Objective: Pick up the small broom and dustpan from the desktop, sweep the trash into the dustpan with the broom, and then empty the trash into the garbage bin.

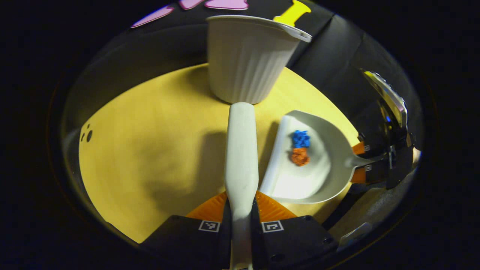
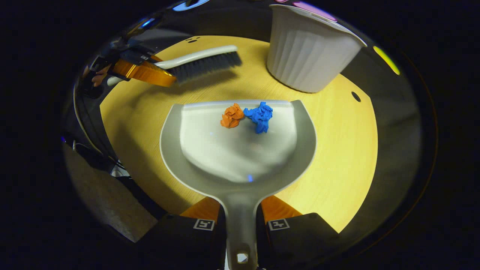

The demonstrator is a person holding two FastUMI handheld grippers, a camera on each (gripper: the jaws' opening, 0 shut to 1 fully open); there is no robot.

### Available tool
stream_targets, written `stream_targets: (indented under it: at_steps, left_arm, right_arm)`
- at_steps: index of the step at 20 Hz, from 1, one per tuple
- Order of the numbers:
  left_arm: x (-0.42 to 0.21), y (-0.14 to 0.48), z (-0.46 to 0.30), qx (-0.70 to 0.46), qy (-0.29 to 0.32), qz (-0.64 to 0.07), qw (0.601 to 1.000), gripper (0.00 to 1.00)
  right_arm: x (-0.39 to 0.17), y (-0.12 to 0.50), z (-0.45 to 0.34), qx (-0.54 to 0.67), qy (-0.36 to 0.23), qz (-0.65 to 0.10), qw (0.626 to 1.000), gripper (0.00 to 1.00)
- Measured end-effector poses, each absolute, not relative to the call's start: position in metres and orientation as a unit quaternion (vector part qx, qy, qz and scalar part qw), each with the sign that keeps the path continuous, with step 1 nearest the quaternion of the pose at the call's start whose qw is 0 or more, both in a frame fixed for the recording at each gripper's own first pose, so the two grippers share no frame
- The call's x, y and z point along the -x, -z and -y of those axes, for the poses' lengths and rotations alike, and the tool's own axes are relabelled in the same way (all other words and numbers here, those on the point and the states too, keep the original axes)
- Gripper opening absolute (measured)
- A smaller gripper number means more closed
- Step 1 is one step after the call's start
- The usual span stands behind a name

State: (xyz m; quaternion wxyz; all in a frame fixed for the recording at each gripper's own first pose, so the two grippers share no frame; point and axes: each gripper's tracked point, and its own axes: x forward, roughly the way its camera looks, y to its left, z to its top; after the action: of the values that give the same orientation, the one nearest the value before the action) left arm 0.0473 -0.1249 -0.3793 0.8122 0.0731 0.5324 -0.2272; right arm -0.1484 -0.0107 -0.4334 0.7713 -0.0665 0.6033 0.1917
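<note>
**Trash is in the dustpan; the emptying remains**

The round yellow wooden surface (image 2: 337, 157) carries everything. At its far side stands the white ribbed plastic garbage bin (image 2: 307, 60), upright and open at the top. Near the middle is the grey plastic dustpan (image 2: 240, 161), and the right tongs (image 2: 241, 225) pinch its handle from both sides. The white plastic broom with dark bristles (image 2: 202, 62) is at the far left in the right gripper view; the left tongs (image 1: 240, 225) are pressed on its handle. The smallest things are the two crumpled paper balls, one blue (image 2: 258, 116) and one orange (image 2: 231, 115). They touch each other and lie inside the dustpan, very near its open front lip.

I judge that the sweeping is done and the tipping into the bin comes next. The risk is that the balls roll off the lip before the bin, if the dustpan tilts forward too early. The pan could also knock the light bin over.
</note>
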Motion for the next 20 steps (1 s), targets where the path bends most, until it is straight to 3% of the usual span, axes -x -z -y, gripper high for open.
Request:
stream_targets:
  at_steps: [9, 14, 20]
  left_arm:
    - [-0.032, 0.383, 0.081, -0.069, 0.169, -0.539, 0.822, 0.26]
    - [-0.023, 0.387, 0.074, -0.066, 0.183, -0.54, 0.819, 0.25]
    - [-0.018, 0.386, 0.071, -0.068, 0.195, -0.535, 0.819, 0.26]
  right_arm:
    - [0.141, 0.325, 0.067, 0.018, -0.077, -0.598, 0.798, 0.36]
    - [0.094, 0.254, 0.104, 0.002, -0.018, -0.571, 0.821, 0.36]
    - [0.019, 0.213, 0.135, 0.013, 0.018, -0.548, 0.836, 0.36]
